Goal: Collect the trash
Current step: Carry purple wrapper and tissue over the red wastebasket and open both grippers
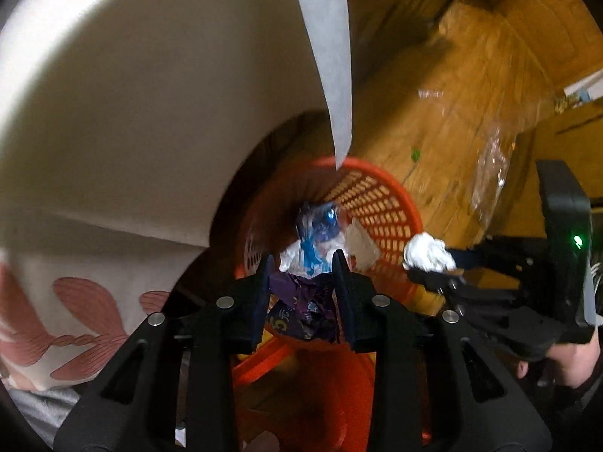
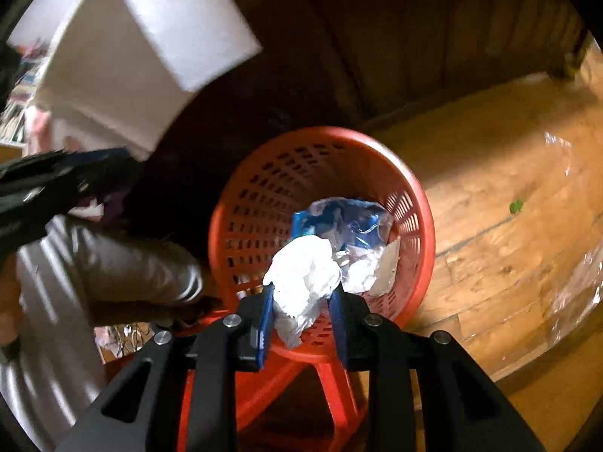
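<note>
Orange basket [image 2: 410, 203] at frame centre is receiving trash: right gripper [image 2: 301, 297] is pinching a white tissue wad [image 2: 301, 275] over it, left gripper [image 1: 301, 263] is clasping a purple wrapper [image 1: 301, 309]; next, releasing both

Black linkage arms, silver screws, blue-faced jaws (green LED) — grey sleeve [image 2: 124, 263].

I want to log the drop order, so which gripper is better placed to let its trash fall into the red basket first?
Left. The left gripper holds the purple wrapper directly over the red basket; the right gripper with its white tissue wad sits at the rim.
</note>
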Demonstrator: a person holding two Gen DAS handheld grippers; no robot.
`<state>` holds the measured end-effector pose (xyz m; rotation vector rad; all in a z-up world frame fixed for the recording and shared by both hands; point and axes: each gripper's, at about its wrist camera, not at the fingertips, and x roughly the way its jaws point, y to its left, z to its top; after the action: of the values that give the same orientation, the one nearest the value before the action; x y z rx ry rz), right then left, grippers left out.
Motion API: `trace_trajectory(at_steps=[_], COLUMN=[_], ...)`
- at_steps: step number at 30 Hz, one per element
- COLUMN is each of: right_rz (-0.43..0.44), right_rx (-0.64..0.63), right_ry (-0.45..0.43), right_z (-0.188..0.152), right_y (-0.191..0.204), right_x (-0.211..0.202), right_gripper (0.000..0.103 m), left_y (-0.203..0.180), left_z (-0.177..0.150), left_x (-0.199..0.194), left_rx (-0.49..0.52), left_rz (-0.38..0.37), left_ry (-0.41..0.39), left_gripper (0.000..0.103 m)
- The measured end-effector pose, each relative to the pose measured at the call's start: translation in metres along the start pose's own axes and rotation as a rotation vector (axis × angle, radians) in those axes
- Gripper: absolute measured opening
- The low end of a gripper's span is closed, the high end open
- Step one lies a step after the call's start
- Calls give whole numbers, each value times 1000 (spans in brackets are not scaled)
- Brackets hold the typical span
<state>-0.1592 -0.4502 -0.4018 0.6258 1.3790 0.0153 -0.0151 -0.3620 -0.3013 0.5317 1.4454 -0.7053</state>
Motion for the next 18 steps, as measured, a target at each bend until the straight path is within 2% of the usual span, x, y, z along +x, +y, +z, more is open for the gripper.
trace_trajectory(at_steps=[5, 6, 7, 10, 12, 16, 18], right_rz=[-12, -12, -9, -33, -53, -73, -85], right_rx=[21, 22, 23, 10, 3, 24, 9], right_ry=[12, 14, 19, 11, -3, -46, -80], right_z=[1, 2, 2, 2, 4, 10, 15], right_y=[-5, -4, -4, -3, -5, -16, -14], right_x=[17, 17, 17, 15, 10, -10, -29], right_gripper=[32, 32, 35, 54, 55, 59, 60], left_y=[-2, -4, -4, -6, -6, 1, 9], left_z=[2, 1, 1, 1, 0, -2, -4], left_x=[16, 18, 17, 15, 17, 9, -5], left_rx=[14, 15, 17, 20, 18, -15, -47], left_rz=[10, 9, 8, 18, 36, 38, 25], left_ry=[64, 69, 71, 63, 61, 41, 6], left_gripper=[47, 53, 59, 69, 75, 77, 77])
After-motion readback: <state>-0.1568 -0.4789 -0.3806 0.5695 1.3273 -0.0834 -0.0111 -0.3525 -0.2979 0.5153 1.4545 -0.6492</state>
